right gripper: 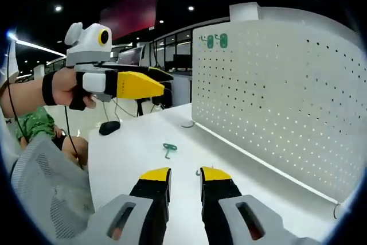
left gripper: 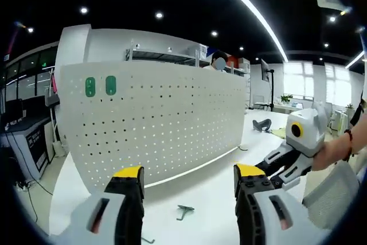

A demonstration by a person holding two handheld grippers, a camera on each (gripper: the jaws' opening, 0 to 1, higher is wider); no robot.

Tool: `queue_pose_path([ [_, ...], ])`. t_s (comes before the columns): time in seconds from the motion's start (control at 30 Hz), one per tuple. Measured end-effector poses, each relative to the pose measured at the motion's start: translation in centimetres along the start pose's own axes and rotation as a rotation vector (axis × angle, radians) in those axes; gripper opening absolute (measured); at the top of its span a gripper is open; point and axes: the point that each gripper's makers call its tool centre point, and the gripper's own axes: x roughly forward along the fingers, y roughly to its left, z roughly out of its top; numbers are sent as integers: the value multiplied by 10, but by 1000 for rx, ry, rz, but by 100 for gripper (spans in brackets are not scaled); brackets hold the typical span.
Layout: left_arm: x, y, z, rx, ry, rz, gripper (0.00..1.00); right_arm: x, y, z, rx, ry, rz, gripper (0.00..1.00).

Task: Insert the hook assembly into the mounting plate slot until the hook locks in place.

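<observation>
Two wide-spread jaws of the left gripper (left gripper: 189, 190) rise in the left gripper view, empty, above the green hook (left gripper: 183, 211) lying on the white table (left gripper: 218, 199) before the pegboard (left gripper: 155, 119). Picking up comes first.

In the right gripper view, the right gripper (right gripper: 184, 185) hovers slightly parted, empty, hook (right gripper: 168, 150) ahead.

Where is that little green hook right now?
The green hook lies flat on the white table, in front of the pegboard, untouched, just ahead of the right gripper.
</observation>
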Motion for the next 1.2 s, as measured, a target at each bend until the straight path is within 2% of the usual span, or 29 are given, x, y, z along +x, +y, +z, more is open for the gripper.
queue_pose_path([
  [0.17, -8, -8, -18, -62, 17, -7, 69, 8, -3, -8, -29, 41, 6, 20],
  [0.53, -17, -25, -38, -81, 44, -26, 74, 24, -11, -22, -31, 107, 14, 20],
  [0.83, -24, -29, -42, -108, 39, -24, 78, 37, -21, -33, -37, 164, 7, 21],
  [1.13, -27, -25, -41, -122, 35, -7, 78, 57, -26, -52, -30, 248, 4, 21],
  [1.2, -28, -24, -42, -122, 33, -8, 78, 60, -28, -53, -25, 248, 0, 21],
])
